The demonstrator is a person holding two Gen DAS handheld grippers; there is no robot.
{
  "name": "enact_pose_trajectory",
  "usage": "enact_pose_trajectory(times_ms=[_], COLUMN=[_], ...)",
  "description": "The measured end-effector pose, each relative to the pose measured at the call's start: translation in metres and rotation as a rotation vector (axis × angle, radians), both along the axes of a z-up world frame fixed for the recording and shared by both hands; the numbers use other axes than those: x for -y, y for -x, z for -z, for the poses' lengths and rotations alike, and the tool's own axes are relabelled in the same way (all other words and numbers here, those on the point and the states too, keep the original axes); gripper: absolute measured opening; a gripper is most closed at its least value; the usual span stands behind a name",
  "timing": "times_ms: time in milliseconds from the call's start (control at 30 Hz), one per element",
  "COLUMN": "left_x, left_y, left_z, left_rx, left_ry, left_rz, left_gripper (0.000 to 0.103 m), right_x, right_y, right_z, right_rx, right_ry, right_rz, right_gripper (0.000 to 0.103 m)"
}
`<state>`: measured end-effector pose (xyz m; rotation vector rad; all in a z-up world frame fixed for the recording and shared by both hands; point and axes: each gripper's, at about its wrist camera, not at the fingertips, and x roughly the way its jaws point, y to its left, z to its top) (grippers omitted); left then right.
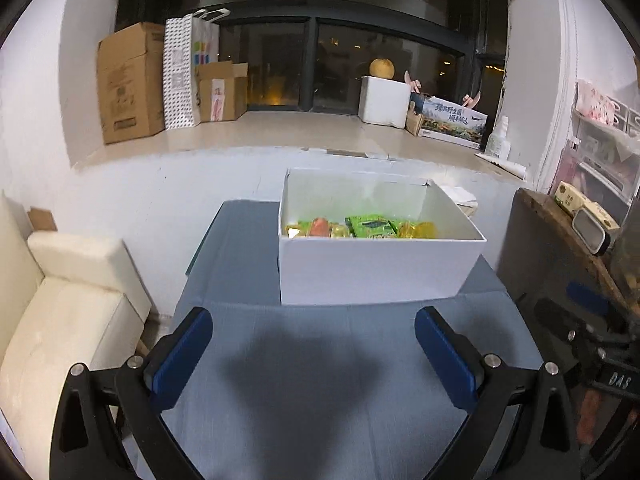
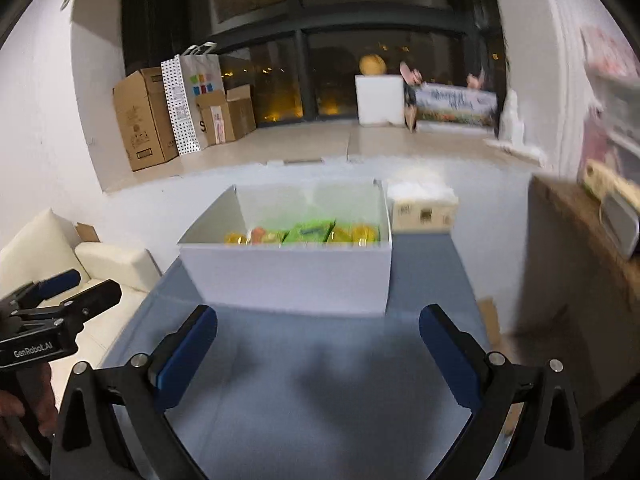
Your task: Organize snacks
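A white open box (image 1: 376,268) stands on the blue table (image 1: 312,392). Inside lie green, yellow and orange snack packets (image 1: 370,227). My left gripper (image 1: 314,322) is open and empty, held above the table just in front of the box. In the right wrist view the same box (image 2: 288,276) holds the snacks (image 2: 310,233), and my right gripper (image 2: 318,320) is open and empty in front of it. The left gripper (image 2: 68,288) also shows at the left edge of that view, the right gripper (image 1: 576,308) at the right edge of the left wrist view.
A cream sofa (image 1: 68,312) stands left of the table. A tissue box (image 2: 424,208) sits behind the white box. A wooden shelf (image 1: 568,240) with items is at the right. Cardboard boxes (image 1: 128,84) and a foam box (image 1: 384,100) line the window ledge.
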<state>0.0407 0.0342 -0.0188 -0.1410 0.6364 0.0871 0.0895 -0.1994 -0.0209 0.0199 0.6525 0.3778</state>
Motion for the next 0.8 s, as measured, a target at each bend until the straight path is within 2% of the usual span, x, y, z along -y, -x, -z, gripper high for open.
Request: enact_pose_trajectory(times_ms=[67,233,800], left_x=[0.001,0.009,0.012], left_y=[0.005,0.008,0.007], left_z=[0.002,0.001,0.004], left_rx=[-0.017,-0.015,-0.028], left_ry=[0.025,-0.005,0.003], left_rz=[0.021,0.025,0.055], left_gripper=[0.103,0.103,0.103], right_x=[-0.003,-0.009,-0.004], right_y=[0.006,0.008,0.009], right_z=[0.003,0.002,-0.002], right_rx=[-0.013,-0.012,-0.022], right_ry=[0.009,0.012,-0.005], right_rz=[-0.025,-0.039,-0.024], right_gripper=[0.103,0.103,0.103])
